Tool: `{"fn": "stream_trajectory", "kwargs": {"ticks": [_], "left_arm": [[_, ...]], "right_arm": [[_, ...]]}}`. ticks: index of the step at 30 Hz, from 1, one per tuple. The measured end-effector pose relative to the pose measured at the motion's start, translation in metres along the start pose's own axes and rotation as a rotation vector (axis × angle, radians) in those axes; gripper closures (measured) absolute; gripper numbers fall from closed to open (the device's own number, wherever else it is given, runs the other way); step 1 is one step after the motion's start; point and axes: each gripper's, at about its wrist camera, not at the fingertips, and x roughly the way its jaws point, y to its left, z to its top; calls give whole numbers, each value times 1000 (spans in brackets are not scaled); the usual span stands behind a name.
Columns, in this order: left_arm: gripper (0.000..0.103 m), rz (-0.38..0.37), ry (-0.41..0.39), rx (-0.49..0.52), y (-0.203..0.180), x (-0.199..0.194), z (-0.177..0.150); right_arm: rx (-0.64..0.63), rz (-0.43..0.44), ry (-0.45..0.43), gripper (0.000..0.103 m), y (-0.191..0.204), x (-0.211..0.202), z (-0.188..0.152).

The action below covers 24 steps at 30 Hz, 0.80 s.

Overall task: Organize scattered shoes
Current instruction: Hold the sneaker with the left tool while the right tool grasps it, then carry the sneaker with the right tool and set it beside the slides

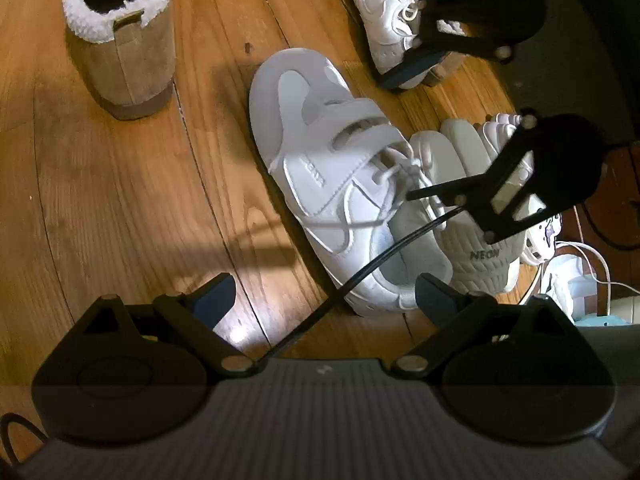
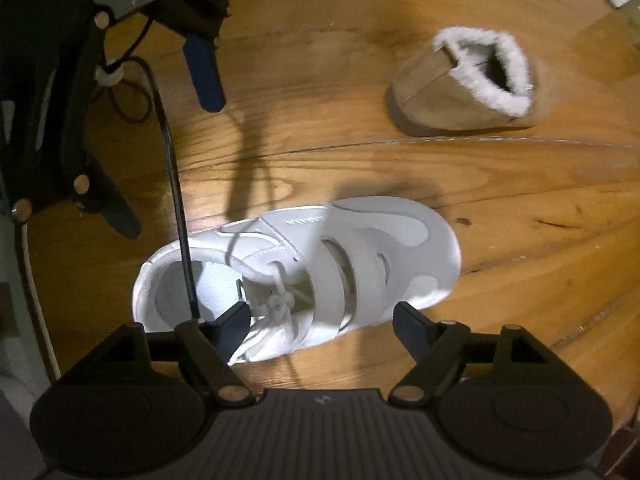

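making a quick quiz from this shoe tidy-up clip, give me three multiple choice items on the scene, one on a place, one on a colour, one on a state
1. Where does the big white strap sneaker lie?
A. on the wooden floor
B. on a shelf
C. inside a box

2. What colour is the outside of the fleece-lined boot?
A. black
B. tan
C. red

3. How does the right gripper stand?
A. shut on the boot
B. shut on a lace
C. open above the sneaker

Answers:
1 A, the sneaker rests flat on the floor boards in both views.
2 B, its outer is tan with a white fleece rim.
3 C, the fingers stand wide apart on either side of the sneaker's laced middle, with no pad seen pressing on it.
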Motion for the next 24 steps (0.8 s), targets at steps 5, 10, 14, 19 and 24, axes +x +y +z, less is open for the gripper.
{"fn": "stream_trajectory", "kwargs": {"ticks": [5, 10, 14, 19, 24], "left_arm": [[5, 5, 0, -6, 9, 0, 2], [5, -13, -3, -29, 15, -2, 3], [5, -56, -39, -43, 16, -11, 2], [5, -120, -71, -43, 21, -22, 5], [5, -62, -92, -11, 33, -35, 9]], "right_arm": [[-29, 54, 44, 20, -2, 22, 14], [33, 42, 49, 22, -1, 29, 14], [260, 22, 54, 37, -13, 21, 15], [578, 47, 50, 53, -39, 9, 5], [891, 76, 57, 61, -55, 3, -15]]}}
